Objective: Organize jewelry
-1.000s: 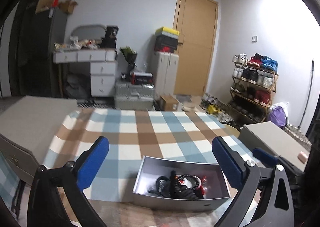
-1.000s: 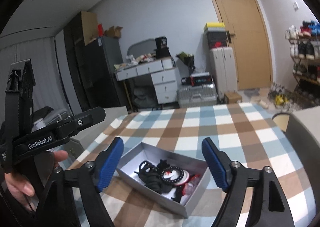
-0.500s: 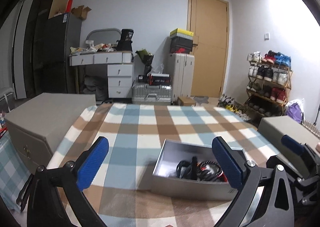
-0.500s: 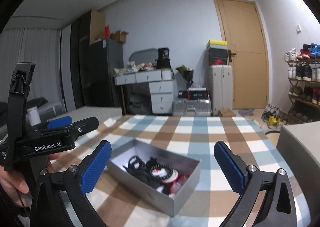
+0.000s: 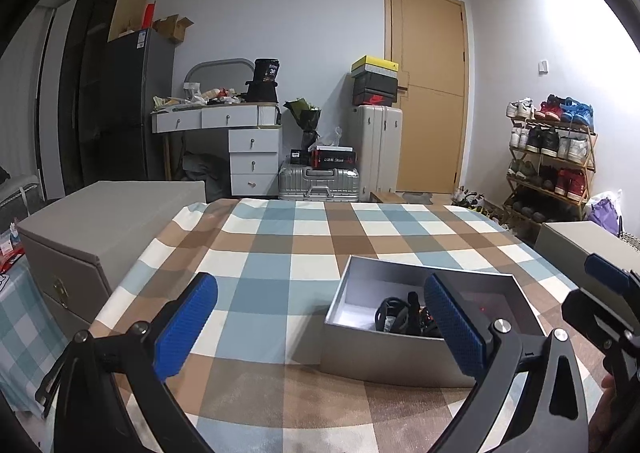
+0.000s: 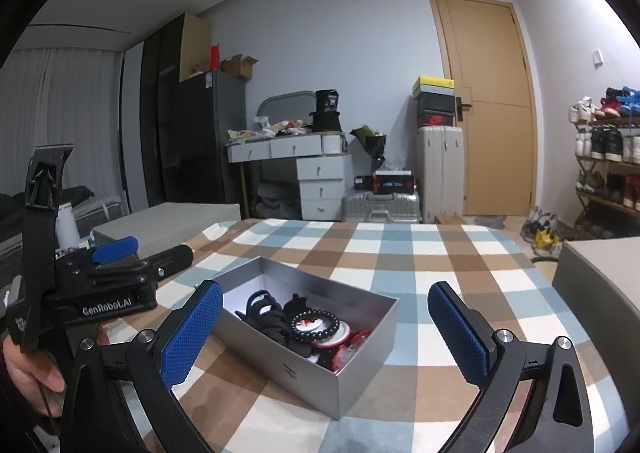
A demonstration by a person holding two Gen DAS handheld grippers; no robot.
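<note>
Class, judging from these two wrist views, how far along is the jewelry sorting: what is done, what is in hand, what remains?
Done: nothing visibly sorted; the bead bracelet and black pieces lie jumbled in the open silver box.
In hand: nothing. The left gripper and right gripper are both open and empty, short of the box.
Left: picking out and placing every piece.

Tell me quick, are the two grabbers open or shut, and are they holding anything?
Left gripper: open, holding nothing.
Right gripper: open, holding nothing.
</note>
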